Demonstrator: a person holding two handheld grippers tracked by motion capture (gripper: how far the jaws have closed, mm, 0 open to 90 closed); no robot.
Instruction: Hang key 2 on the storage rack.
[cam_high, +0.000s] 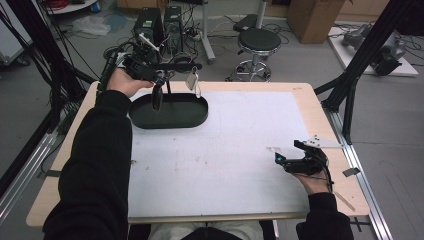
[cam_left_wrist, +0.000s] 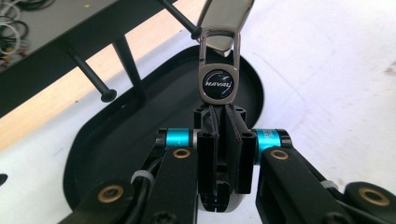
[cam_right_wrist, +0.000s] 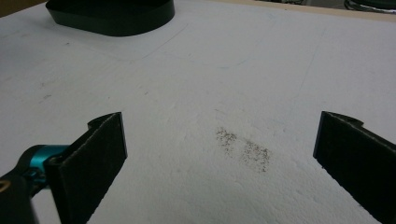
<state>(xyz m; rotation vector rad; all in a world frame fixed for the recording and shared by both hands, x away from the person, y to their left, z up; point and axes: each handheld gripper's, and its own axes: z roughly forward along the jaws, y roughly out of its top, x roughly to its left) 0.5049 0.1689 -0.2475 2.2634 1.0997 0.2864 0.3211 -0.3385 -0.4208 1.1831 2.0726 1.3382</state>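
A metal key tag (cam_left_wrist: 217, 83) marked HAVAL hangs from a black peg rack (cam_high: 175, 66) that stands in a black oval tray (cam_high: 197, 117). In the high view the key tag (cam_high: 192, 80) dangles under the rack's right end. My left gripper (cam_left_wrist: 218, 109) is shut, pads pressed together, with its tips just below the tag; I see nothing between the pads. From the high view, the left gripper (cam_high: 157, 97) points down over the tray's left part. My right gripper (cam_right_wrist: 219, 154) stands open over bare white mat, and the right gripper (cam_high: 290, 151) rests low at the table's right.
Another peg (cam_left_wrist: 91, 77) with a knobbed tip juts from the rack to the left of the tag. The white mat (cam_high: 225, 150) covers most of the wooden table. A stool (cam_high: 257, 42) and computer cases (cam_high: 160, 25) stand beyond the far edge.
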